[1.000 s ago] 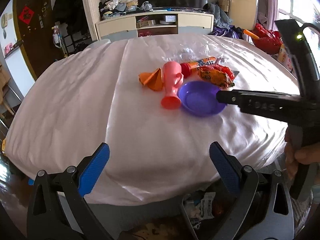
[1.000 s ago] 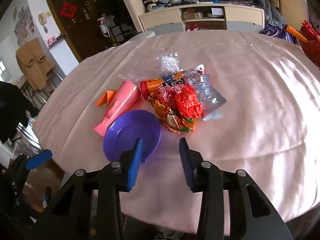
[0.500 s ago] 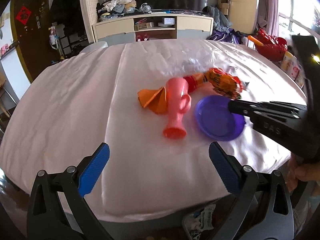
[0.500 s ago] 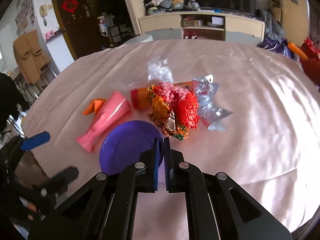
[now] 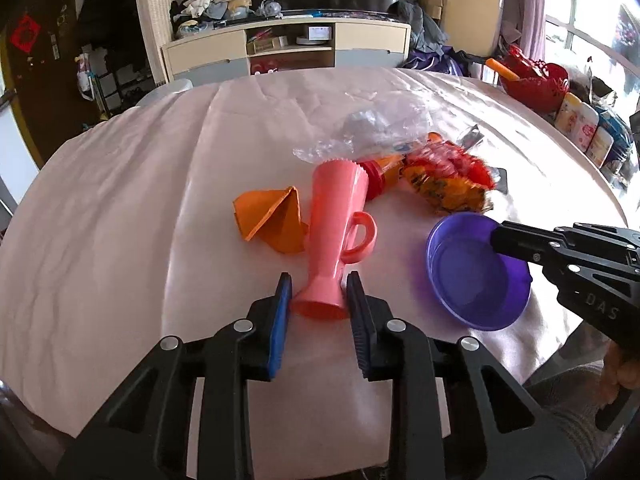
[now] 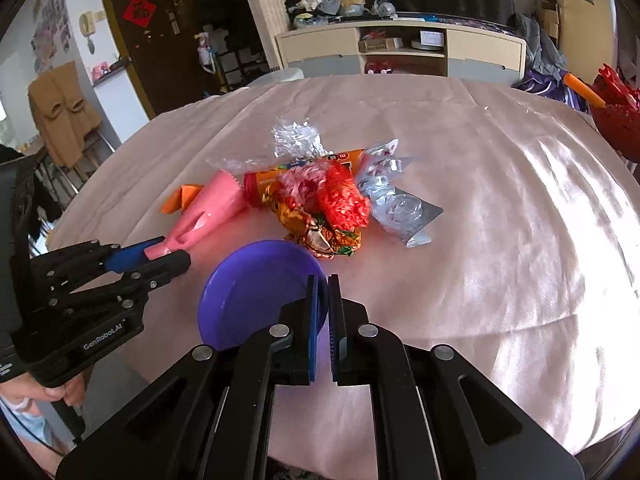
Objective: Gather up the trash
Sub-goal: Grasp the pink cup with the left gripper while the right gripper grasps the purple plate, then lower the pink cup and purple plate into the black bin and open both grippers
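Observation:
A pink handled cup (image 5: 336,232) lies on its side on the pink tablecloth. My left gripper (image 5: 318,300) is shut on its base; it also shows in the right wrist view (image 6: 160,256). My right gripper (image 6: 322,300) is shut on the rim of a purple bowl (image 6: 256,288), which also shows in the left wrist view (image 5: 472,276). Trash lies behind them: an orange paper piece (image 5: 272,220), an orange tube (image 6: 304,172), crumpled red and gold wrappers (image 6: 324,208), clear plastic (image 5: 380,128) and a silver blister pack (image 6: 396,200).
The round table (image 6: 500,240) has its near edge just under both grippers. A cabinet (image 6: 400,52) stands behind the table. A red basket (image 5: 532,80) and bottles (image 5: 580,120) stand at the right, off the table.
My left gripper moved forward and shut on the pink cup's base. My right gripper shut on the purple bowl's rim.

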`<state>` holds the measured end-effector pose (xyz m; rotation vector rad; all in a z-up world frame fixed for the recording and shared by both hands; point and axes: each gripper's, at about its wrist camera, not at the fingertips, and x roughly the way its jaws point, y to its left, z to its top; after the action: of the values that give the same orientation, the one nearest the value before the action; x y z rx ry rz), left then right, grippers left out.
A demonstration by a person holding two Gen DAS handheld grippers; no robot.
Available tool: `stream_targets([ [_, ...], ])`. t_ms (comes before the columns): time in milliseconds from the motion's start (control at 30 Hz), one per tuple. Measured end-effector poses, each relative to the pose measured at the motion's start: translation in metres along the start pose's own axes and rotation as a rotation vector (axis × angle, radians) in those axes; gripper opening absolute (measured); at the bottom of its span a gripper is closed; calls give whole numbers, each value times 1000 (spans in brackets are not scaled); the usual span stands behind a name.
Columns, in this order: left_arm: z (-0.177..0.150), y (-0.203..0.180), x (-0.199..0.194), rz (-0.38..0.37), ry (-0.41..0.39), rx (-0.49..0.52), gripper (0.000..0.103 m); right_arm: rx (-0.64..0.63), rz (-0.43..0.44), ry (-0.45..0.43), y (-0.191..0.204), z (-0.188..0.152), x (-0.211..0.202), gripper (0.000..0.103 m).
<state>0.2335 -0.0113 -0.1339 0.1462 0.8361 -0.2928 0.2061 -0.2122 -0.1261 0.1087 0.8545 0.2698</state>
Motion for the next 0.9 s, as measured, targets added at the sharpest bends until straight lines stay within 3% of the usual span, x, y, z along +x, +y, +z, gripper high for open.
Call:
stream_targets([
  [367, -22, -16, -55, 45, -50, 18, 26, -4, 8, -32, 0, -17, -38, 5],
  [733, -66, -57, -113, 36, -73, 61, 26, -23, 5, -39, 5, -61, -80, 5],
  [900, -92, -66, -120, 15, -50, 46, 26, -22, -6, -9, 6, -89, -84, 5],
])
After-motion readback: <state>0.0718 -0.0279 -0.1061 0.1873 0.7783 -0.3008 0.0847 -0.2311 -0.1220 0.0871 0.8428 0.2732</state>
